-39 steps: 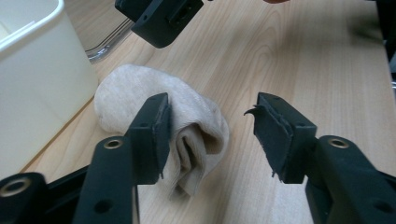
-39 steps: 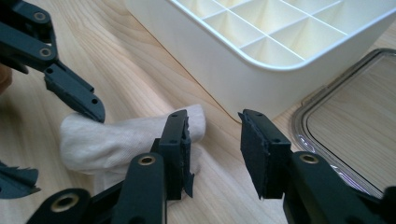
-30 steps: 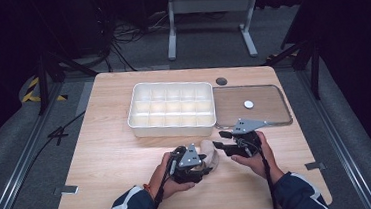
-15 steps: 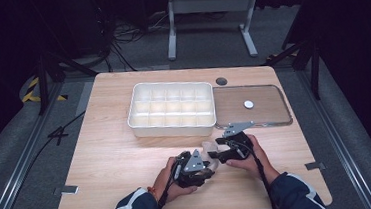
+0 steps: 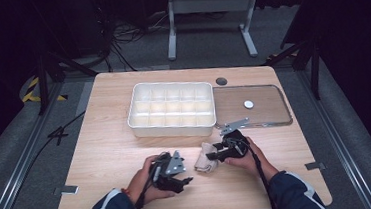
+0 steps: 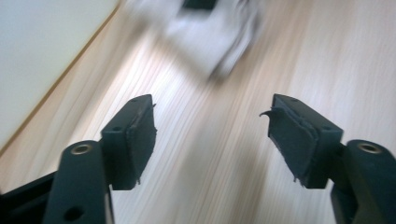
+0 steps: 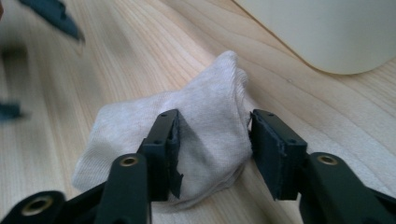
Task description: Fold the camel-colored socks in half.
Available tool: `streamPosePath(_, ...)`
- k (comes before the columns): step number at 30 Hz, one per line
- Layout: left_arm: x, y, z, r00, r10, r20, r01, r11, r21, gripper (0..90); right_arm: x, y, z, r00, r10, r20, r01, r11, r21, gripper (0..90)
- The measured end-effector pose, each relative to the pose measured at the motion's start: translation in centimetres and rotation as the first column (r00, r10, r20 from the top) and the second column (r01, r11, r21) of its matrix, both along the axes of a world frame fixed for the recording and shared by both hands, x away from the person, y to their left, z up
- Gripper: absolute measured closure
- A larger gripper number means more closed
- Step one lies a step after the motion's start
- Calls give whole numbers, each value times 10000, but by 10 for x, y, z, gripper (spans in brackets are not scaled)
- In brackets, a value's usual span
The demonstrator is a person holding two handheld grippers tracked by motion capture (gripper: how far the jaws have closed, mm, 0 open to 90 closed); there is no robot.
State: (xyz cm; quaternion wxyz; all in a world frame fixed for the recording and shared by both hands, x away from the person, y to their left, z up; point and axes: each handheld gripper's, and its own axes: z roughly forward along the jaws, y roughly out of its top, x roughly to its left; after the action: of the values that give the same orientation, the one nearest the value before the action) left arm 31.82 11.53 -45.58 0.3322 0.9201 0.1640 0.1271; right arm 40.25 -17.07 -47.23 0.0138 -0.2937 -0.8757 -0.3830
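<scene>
Right gripper (image 7: 212,154) has its jaws round a small whitish folded cloth (image 7: 187,135) on the tabletop (image 5: 107,156), just in front of the white divided tray (image 5: 171,110); they've just been closing, w/ the cloth between them and pressed at both sides. Left gripper (image 6: 212,140) stands apart from the cloth, jaws spread and empty, having just opened. Looks like early going: cloth gripped but not yet lifted, tray compartments look empty, clear lid (image 5: 251,107) lies beside the tray.

cloth (image 6: 212,35) blurred, cut off at top
</scene>
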Motion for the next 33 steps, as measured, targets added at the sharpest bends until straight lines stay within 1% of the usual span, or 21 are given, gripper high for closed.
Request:
streamPosePath(1, -1, 14, -3, 9994, 309, -135, -309, 9995, 0, 304, 0, 0, 0, 9999, 49, -114, -48, 10000, 82, 584)
streamPosePath(3, -2, 33, -6, 9968, 723, -331, -721, 9974, 54, 266, 1, 0, 0, 9995, 123, -292, -119, 9998, 138, 608)
streamPosePath(4, -2, 33, -6, 9968, 723, -331, -721, 9974, 54, 261, 1, 0, 0, 9995, 123, -292, -119, 9998, 138, 608)
streamPosePath(5, -3, 46, -9, 9931, 1096, -408, -1101, 9939, -88, 261, 2, 0, -1, 9993, 149, -343, -143, 9997, 177, 624)
streamPosePath(8, -3, 67, -14, 9853, 1625, -528, -1631, 9866, -77, 213, 1, 0, 0, 9990, 234, -381, -224, 9994, 245, 683)
streamPosePath(11, 0, 78, -18, 9779, 2000, -610, -2009, 9796, -90, 193, 0, -1, 1, 9993, 294, -224, -288, 9992, 259, 750)
streamPosePath(13, 4, 81, -21, 9760, 2008, -839, -2038, 9786, -289, 166, -2, -1, 2, 9996, 298, -6, -298, 9993, 211, 760)
streamPosePath(16, 7, 84, -22, 9760, 1973, -917, -2019, 9784, -441, 162, -4, -1, 3, 9995, 303, 59, -304, 9994, 171, 767)
streamPosePath(17, 8, 85, -24, 9743, 1989, -1059, -2057, 9769, -576, 155, -5, -1, 4, 9993, 344, 111, -345, 9993, 106, 766)
streamPosePath(18, 9, 86, -25, 9727, 2004, -1170, -2094, 9753, -703, 153, -5, -1, 4, 9991, 415, 131, -415, 9991, 51, 756)
streamPosePath(19, 9, 87, -26, 9725, 2022, -1160, -2118, 9743, -772, 149, -6, 0, 5, 9990, 416, 134, -415, 9991, -51, 712)
streamPosePath(20, 9, 87, -26, 9725, 2033, -1140, -2127, 9740, -777, 149, -7, 1, 6, 9992, 372, 108, -371, 9992, -120, 622)
streamPosePath(21, 9, 87, -26, 9719, 2061, -1135, -2158, 9731, -811, 149, -7, 1, 7, 9995, 304, -15, -304, 9994, -160, 563)
streamPosePath(22, 8, 87, -26, 9724, 2059, -1097, -2151, 9734, -795, 149, -8, 2, 9, 9997, 258, -26, -258, 9995, -175, 538)
streamPosePath(23, 8, 86, -26, 9720, 2069, -1110, -2167, 9726, -844, 149, -9, 3, 12, 9996, 286, 58, -286, 9996, -48, 538)
streamPosePath(24, 8, 87, -26, 9738, 2026, -1033, -2115, 9738, -838, 150, -11, 3, 16, 9995, 274, 153, -276, 9995, 131, 519)
streamPosePath(26, 7, 86, -27, 9712, 2096, -1131, -2204, 9710, -926, 150, -14, 7, 22, 9992, 267, 305, -276, 9992, 285, 470)
streamPosePath(27, 8, 86, -27, 9727, 2042, -1105, -2148, 9721, -944, 150, -16, 10, 23, 9990, 332, 282, -338, 9992, 220, 450)
streamPosePath(29, 8, 86, -27, 9726, 2051, -1099, -2155, 9720, -937, 150, -20, 16, 21, 9980, 561, 278, -554, 9981, -254, 408)
streamPosePath(31, 7, 85, -27, 9724, 2066, -1082, -2170, 9715, -952, 150, -21, 20, 16, 9978, 632, 208, -619, 9964, -579, 352)
streamPosePath(33, 7, 86, -27, 9729, 2064, -1042, -2160, 9721, -909, 150, -20, 21, 12, 9991, 417, 116, -405, 9948, -934, 265)
